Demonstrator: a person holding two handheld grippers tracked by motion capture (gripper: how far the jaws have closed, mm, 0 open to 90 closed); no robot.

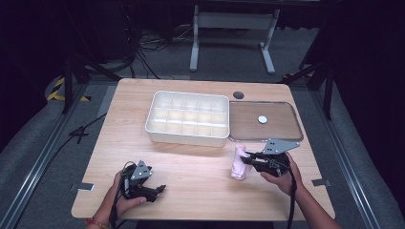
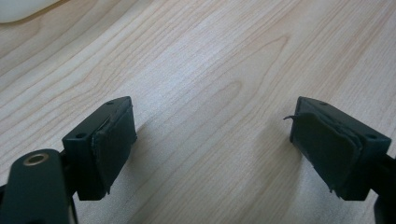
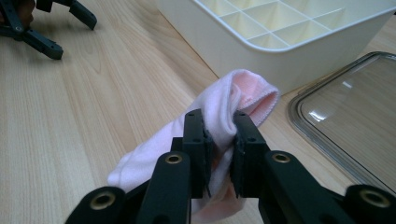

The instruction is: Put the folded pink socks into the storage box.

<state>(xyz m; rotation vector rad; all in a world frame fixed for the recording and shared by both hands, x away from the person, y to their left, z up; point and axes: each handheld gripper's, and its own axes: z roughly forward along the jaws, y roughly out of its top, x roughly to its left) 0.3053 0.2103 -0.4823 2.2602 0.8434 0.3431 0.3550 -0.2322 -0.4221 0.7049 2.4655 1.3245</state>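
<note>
Right gripper [image 3: 219, 154] jaws pinch the pink sock [image 3: 224, 100] (long axis toward the box [image 3: 280, 60]); left gripper [image 2: 210, 149] jaws wide.

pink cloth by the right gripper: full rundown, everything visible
The pink cloth is a pale pink, soft knit piece, bunched into a loose roll with a ribbed, hemmed edge at its far end. The right gripper is shut on its middle. It lies lengthwise on the wooden table, just in front of the white divided tray, apart from it.
</note>
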